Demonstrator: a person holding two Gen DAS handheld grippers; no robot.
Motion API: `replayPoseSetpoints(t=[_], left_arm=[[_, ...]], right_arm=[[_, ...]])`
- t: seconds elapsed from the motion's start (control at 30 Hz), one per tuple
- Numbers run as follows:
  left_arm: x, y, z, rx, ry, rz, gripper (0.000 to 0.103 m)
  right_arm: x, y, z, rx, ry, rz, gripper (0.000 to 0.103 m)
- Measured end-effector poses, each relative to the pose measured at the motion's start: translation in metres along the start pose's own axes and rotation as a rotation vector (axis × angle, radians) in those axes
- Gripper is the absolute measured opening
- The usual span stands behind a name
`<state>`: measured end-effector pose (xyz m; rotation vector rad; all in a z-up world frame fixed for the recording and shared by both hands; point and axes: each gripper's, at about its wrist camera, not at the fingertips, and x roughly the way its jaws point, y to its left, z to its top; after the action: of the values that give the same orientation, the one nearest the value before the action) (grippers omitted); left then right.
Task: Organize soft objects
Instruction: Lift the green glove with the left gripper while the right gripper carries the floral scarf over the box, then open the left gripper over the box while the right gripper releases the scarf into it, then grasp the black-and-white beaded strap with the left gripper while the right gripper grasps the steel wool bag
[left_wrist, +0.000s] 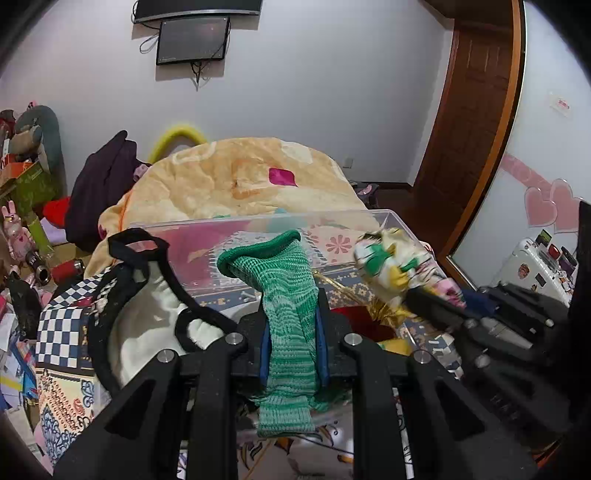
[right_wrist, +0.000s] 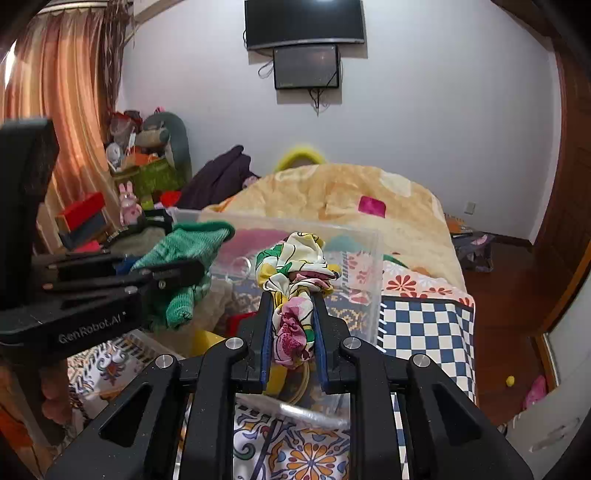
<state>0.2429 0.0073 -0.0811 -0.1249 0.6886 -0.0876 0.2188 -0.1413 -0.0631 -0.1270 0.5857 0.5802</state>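
My left gripper (left_wrist: 290, 295) is shut on a green knitted sock (left_wrist: 286, 306), which hangs through the jaws above a clear plastic bin (left_wrist: 258, 221); the sock also shows in the right wrist view (right_wrist: 181, 254). My right gripper (right_wrist: 293, 295) is shut on a floral scrunchie (right_wrist: 295, 291), white with green, yellow and pink, held over the same clear bin (right_wrist: 365, 236). In the left wrist view the scrunchie (left_wrist: 391, 266) sits at the right gripper's tip, to the right of the sock. The bin holds red and yellow soft items, partly hidden.
The bin stands on a bed with a patterned sheet (right_wrist: 303, 450) and an orange quilt (left_wrist: 240, 177) behind. A checkered bag with black straps (left_wrist: 74, 325) lies left of the bin. Clutter and toys (right_wrist: 140, 166) are at the far left, a wooden door (left_wrist: 472, 110) at the right.
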Motion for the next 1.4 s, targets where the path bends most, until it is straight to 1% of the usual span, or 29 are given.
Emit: replayPoseSetpoints(t=[0.03,0.07,0.23,0.3,0.37,0.4,0.43,0.47,0.5,0.53,0.6,0.73,0.83,0.9,0.93,1.0,1.07,1.1,1.17,1.27,1.33,1.4], left_arm=[[0.002,0.0,0.001,0.0,0.005,-0.001,0.019],[0.004,-0.001,0.001,0.002,0.01,0.003,0.019],[0.006,-0.003,-0.001,0.031,0.011,0.025,0.021],[0.005,-0.005,-0.004,0.049,0.012,0.036,0.024],[0.003,-0.007,-0.006,0.056,0.012,0.034,0.033],[0.002,-0.007,-0.006,0.056,0.01,0.033,0.036],[-0.001,-0.007,-0.007,0.055,0.005,0.029,0.041],[-0.004,-0.007,-0.008,0.056,-0.001,0.028,0.045],[-0.006,-0.007,-0.008,0.057,-0.006,0.027,0.046],[-0.009,-0.007,-0.008,0.059,-0.011,0.026,0.047],[-0.018,-0.008,-0.009,0.064,-0.022,0.025,0.047],[-0.04,-0.004,-0.01,0.049,-0.056,0.013,0.052],[-0.058,-0.001,-0.01,0.043,-0.085,0.003,0.054],[-0.072,0.0,-0.01,0.054,-0.105,0.004,0.054],[-0.078,0.0,-0.01,0.059,-0.115,0.005,0.054],[-0.094,0.001,-0.011,0.069,-0.137,0.006,0.054],[-0.11,0.003,-0.013,0.078,-0.163,0.012,0.062],[-0.115,0.003,-0.015,0.08,-0.173,0.017,0.063],[-0.127,0.005,-0.022,0.092,-0.189,0.031,0.068],[-0.135,0.005,-0.035,0.123,-0.168,0.05,0.069],[-0.137,0.006,-0.045,0.141,-0.148,0.06,0.07],[-0.138,0.007,-0.056,0.151,-0.126,0.069,0.073]], right_arm=[[0.003,-0.001,0.0,-0.002,0.007,-0.001,0.017],[0.005,-0.001,0.0,-0.003,0.013,-0.002,0.02],[0.008,0.001,-0.002,-0.022,0.028,-0.017,0.02],[0.009,0.002,-0.003,-0.037,0.036,-0.029,0.021],[0.009,0.002,-0.005,-0.047,0.042,-0.039,0.024],[0.007,0.001,-0.005,-0.047,0.039,-0.043,0.025],[0.006,0.001,-0.005,-0.044,0.036,-0.045,0.032],[0.005,-0.001,-0.005,-0.041,0.034,-0.045,0.04],[0.001,-0.002,-0.005,-0.034,0.026,-0.046,0.044],[-0.002,-0.002,-0.005,-0.033,0.017,-0.049,0.047],[-0.007,-0.002,-0.005,-0.037,0.007,-0.059,0.047],[-0.022,-0.002,-0.002,-0.033,-0.018,-0.053,0.047],[-0.033,0.001,0.0,-0.038,-0.042,-0.052,0.048],[-0.043,0.006,0.001,-0.043,-0.063,-0.051,0.054],[-0.05,0.008,0.002,-0.046,-0.082,-0.047,0.059],[-0.06,0.012,0.001,-0.051,-0.11,-0.043,0.06],[-0.071,0.017,0.002,-0.057,-0.133,-0.031,0.061],[-0.073,0.02,0.002,-0.058,-0.138,-0.024,0.063],[-0.079,0.024,0.001,-0.058,-0.152,-0.008,0.074],[-0.086,0.033,-0.002,-0.071,-0.166,0.012,0.075],[-0.086,0.04,-0.007,-0.074,-0.156,0.041,0.075],[-0.082,0.045,-0.012,-0.074,-0.142,0.062,0.076]])
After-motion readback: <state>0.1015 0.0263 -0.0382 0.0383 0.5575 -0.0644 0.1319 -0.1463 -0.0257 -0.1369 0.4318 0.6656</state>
